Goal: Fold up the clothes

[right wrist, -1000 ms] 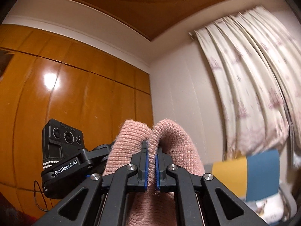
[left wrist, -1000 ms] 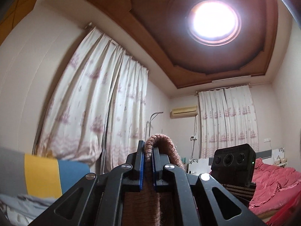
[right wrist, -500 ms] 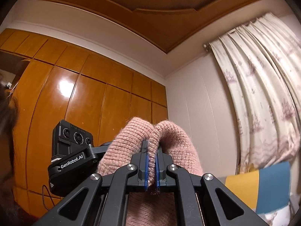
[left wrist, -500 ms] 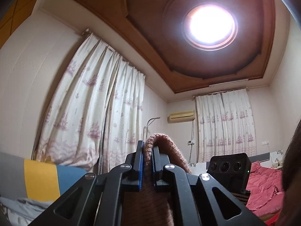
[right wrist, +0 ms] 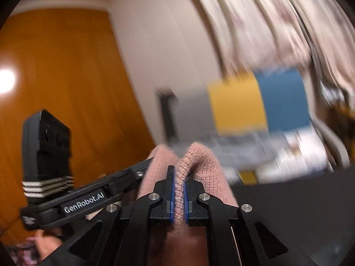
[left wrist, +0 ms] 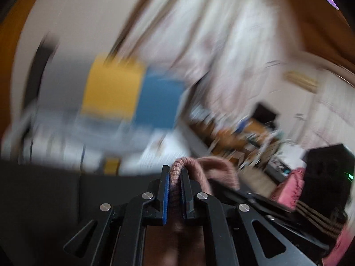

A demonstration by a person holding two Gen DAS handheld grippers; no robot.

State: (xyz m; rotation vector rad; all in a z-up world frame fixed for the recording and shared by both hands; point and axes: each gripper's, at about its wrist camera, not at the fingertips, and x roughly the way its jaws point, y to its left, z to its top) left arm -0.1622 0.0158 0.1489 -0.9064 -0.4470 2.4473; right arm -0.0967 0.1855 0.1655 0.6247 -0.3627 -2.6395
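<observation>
Both grippers pinched the pink knitted garment (right wrist: 199,166): our right gripper (right wrist: 179,177) had its jaws pressed on a raised fold of it, and our left gripper (left wrist: 175,175) clamped another ridge in the same way. The cloth hung between them above a dark surface (right wrist: 299,199). Behind, a yellow and blue panel (left wrist: 133,97) and curtains (right wrist: 266,22) were blurred.

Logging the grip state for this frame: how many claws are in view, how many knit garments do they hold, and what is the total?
Claws: 2, the left claw and the right claw, both shut on fabric.
Pink knit sweater: 1, pinched by both claws.
Total: 3.
</observation>
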